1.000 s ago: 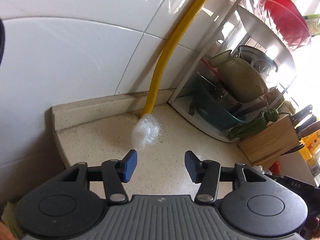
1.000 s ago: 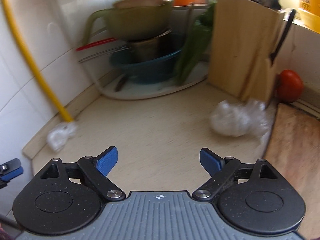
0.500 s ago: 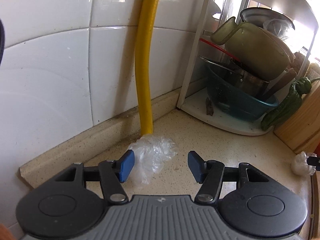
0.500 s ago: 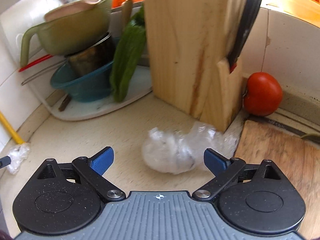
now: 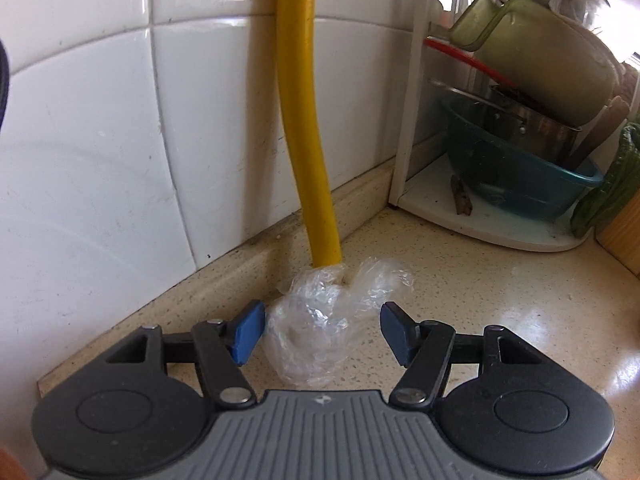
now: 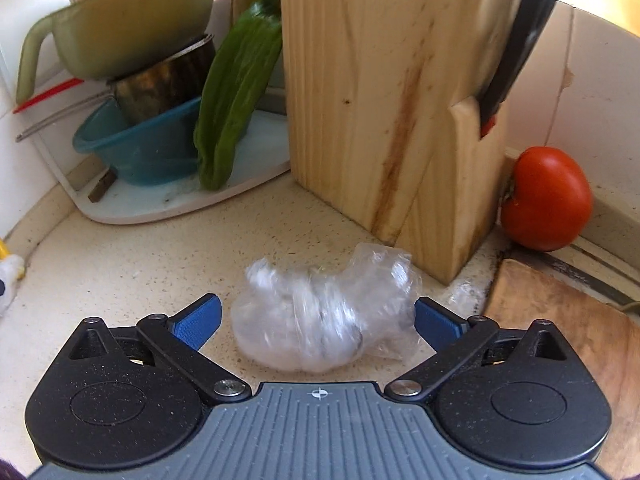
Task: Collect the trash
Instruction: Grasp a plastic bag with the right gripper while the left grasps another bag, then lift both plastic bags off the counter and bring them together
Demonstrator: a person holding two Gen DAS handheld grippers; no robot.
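Two crumpled clear plastic wads on speckled beige countertop (image 5: 500,280): one (image 5: 320,320) between spread left gripper (image 5: 322,334) fingers, near yellow hose (image 5: 308,120); other (image 6: 324,316) between spread right gripper (image 6: 318,320) fingers, near wooden knife block (image 6: 384,92). No legible writing.

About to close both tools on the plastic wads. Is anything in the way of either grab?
Nothing visible stands between. The left tool is open around the crumpled plastic, which touches the yellow hose behind it. The right tool is open around the plastic wad, with the knife block close behind.

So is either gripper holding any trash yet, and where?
Nothing held. Left gripper and right gripper are open, each straddling a crumpled plastic wad on the counter.
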